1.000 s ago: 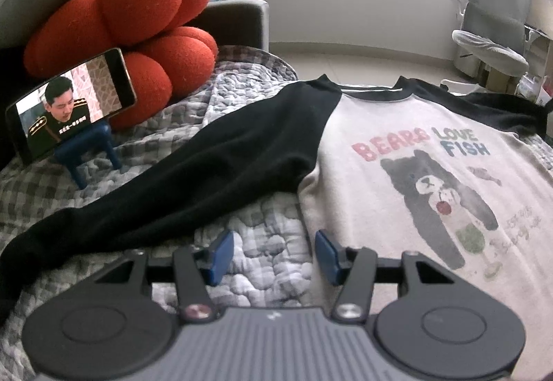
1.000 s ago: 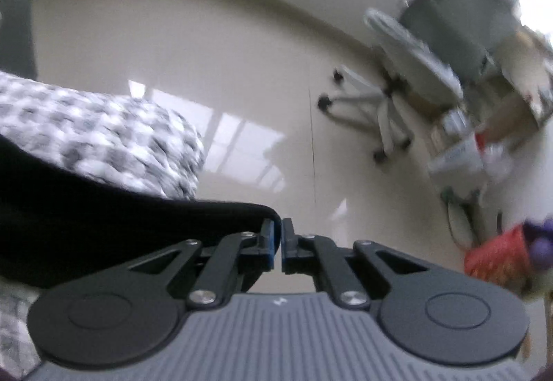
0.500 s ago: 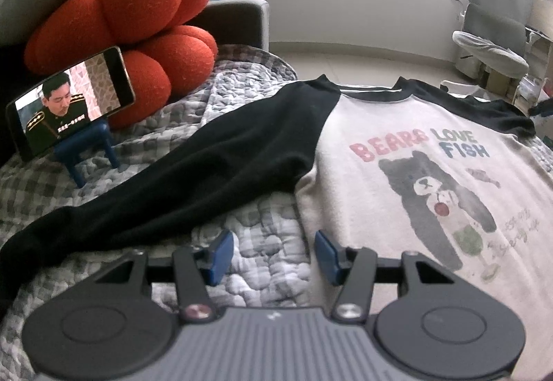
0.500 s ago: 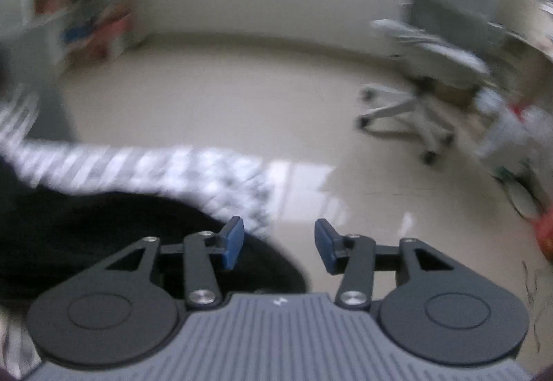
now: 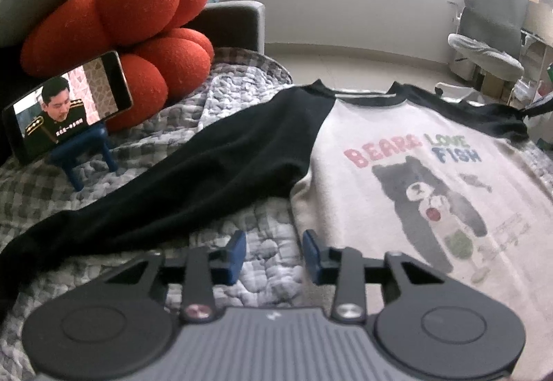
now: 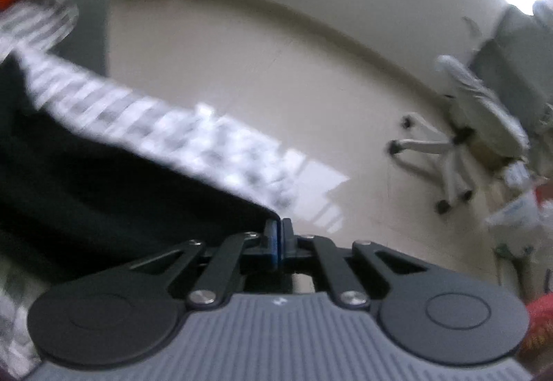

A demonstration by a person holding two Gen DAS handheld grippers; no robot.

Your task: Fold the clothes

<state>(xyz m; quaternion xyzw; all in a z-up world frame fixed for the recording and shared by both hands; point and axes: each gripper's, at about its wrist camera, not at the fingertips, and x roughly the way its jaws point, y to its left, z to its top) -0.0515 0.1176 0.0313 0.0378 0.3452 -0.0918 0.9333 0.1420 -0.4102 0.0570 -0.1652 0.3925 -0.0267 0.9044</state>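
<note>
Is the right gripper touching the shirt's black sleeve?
Touching. The right wrist view shows the right gripper shut on the black sleeve's edge, with fabric pinched between its pads.

A bed covered by a grey-and-white checked quilt (image 5: 262, 249) carries everything. Straight ahead of the left claw (image 5: 274, 254) and to its right lies a cream shirt (image 5: 397, 201) with a bear print, spread flat; its black sleeve (image 5: 207, 173) runs across the quilt to the claw's left. Farther ahead on the left, a phone (image 5: 69, 111) leans on a small blue stand (image 5: 86, 152), with a red knotted cushion (image 5: 138, 31) just behind it. In the right wrist view, black cloth (image 6: 121, 184) lies on the quilt left of the right claw (image 6: 279, 235), the bed's edge meeting pale floor (image 6: 276, 87) beyond.
</note>
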